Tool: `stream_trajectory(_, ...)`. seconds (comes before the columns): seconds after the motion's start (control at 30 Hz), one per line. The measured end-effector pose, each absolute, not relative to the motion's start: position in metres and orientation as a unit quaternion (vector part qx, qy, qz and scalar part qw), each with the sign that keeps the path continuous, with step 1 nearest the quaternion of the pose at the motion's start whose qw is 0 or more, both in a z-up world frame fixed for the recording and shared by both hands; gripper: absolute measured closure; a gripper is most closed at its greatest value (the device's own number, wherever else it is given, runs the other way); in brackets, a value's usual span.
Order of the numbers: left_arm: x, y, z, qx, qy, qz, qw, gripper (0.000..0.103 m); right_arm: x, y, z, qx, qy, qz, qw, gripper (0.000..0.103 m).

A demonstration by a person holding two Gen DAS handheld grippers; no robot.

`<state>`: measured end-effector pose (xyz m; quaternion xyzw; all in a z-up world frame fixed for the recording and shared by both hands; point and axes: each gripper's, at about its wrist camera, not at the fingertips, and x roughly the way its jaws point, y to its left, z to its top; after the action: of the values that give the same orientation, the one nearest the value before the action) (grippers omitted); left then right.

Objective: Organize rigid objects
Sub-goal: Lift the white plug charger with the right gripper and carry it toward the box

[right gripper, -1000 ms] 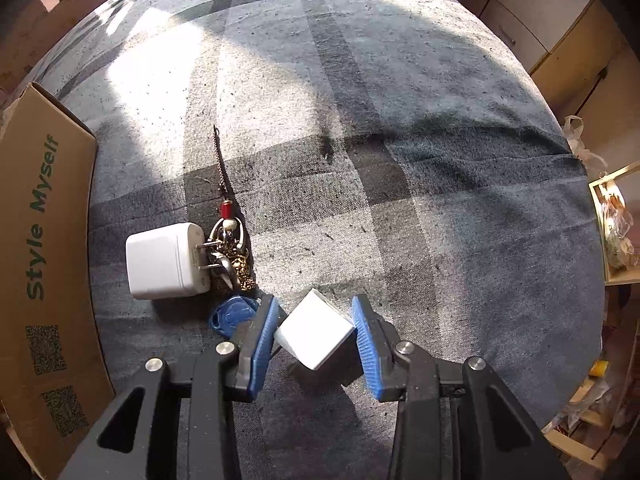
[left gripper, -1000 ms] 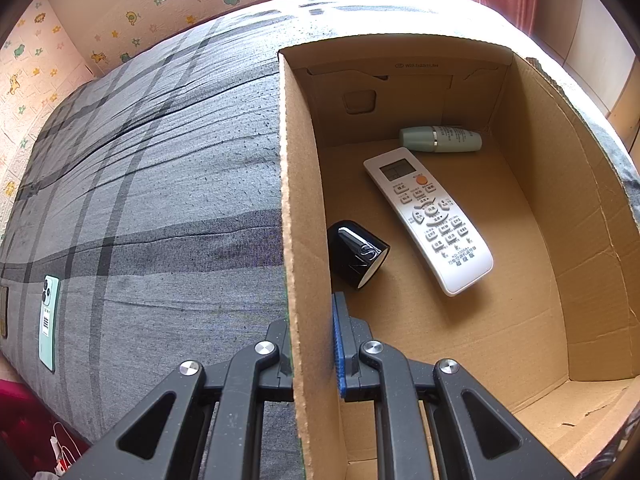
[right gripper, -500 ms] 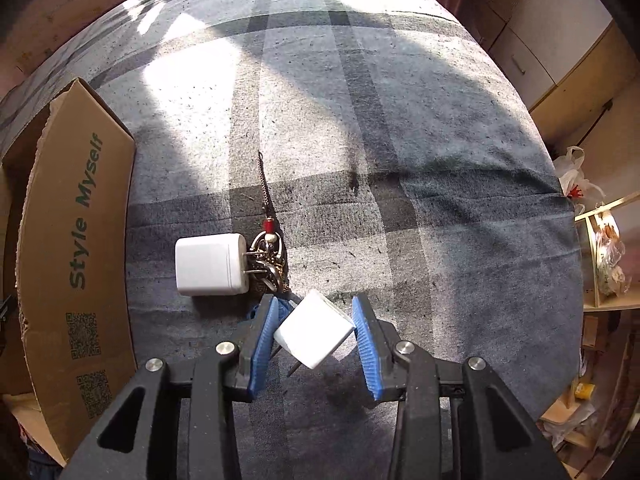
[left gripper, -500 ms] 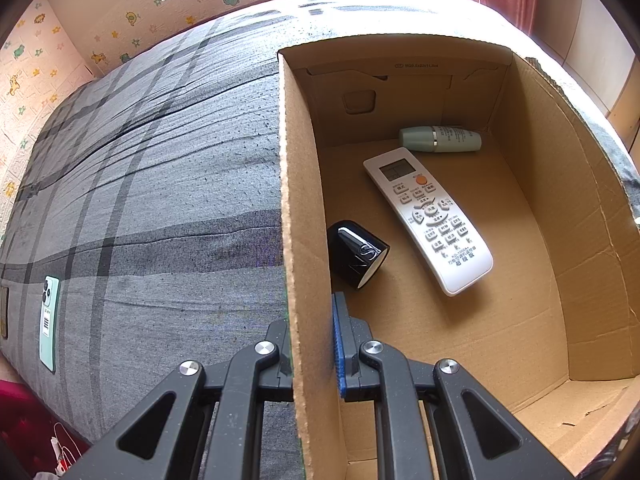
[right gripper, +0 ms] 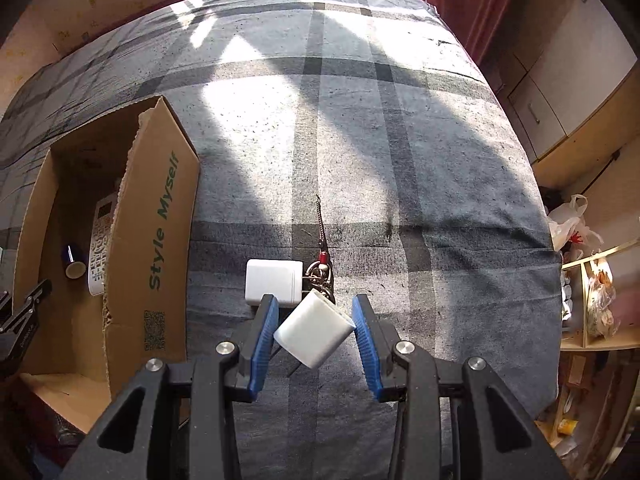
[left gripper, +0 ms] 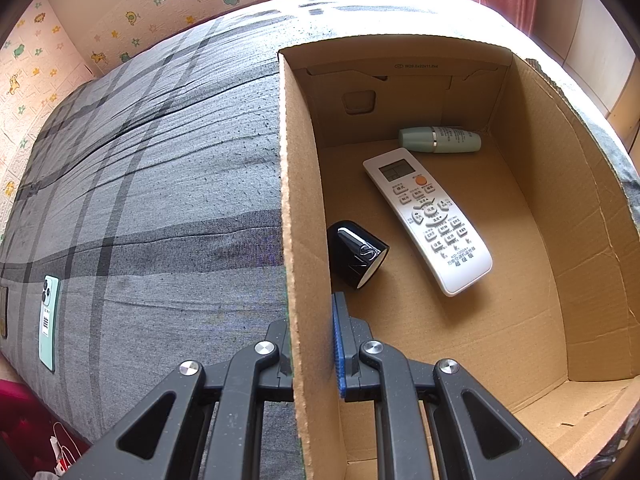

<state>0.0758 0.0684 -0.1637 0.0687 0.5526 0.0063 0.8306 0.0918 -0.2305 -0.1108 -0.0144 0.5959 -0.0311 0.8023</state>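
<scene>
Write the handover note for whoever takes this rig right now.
Left gripper: shut on the brown cardboard box's side wall, steadying it.
Right gripper: shut on a small white plastic cube, held above the grey plaid bedspread.
Done: white remote, black cap, pale green bottle are boxed.
Left: box the cube, then the white charger block and keyring.

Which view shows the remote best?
Left wrist: the remote lies fully visible on the box floor, buttons facing up. The right wrist view shows only a sliver behind the box wall.
</scene>
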Motion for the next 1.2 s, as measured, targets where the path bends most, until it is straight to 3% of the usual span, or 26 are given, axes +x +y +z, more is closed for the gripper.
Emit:
stream_trajectory(0.6, 0.076, 0.069, -0.162, 0.066, 0.553, 0.005, 0.830, 0.090, 0.105, -0.161, -0.060, -0.055, 0.558, 0.039, 0.827, 0.062)
stream_trajectory(1.2, 0.076, 0.069, -0.162, 0.064, 0.553, 0.004, 0.830, 0.090, 0.111, -0.076, -0.073, -0.080, 0.562, 0.117, 0.815, 0.062)
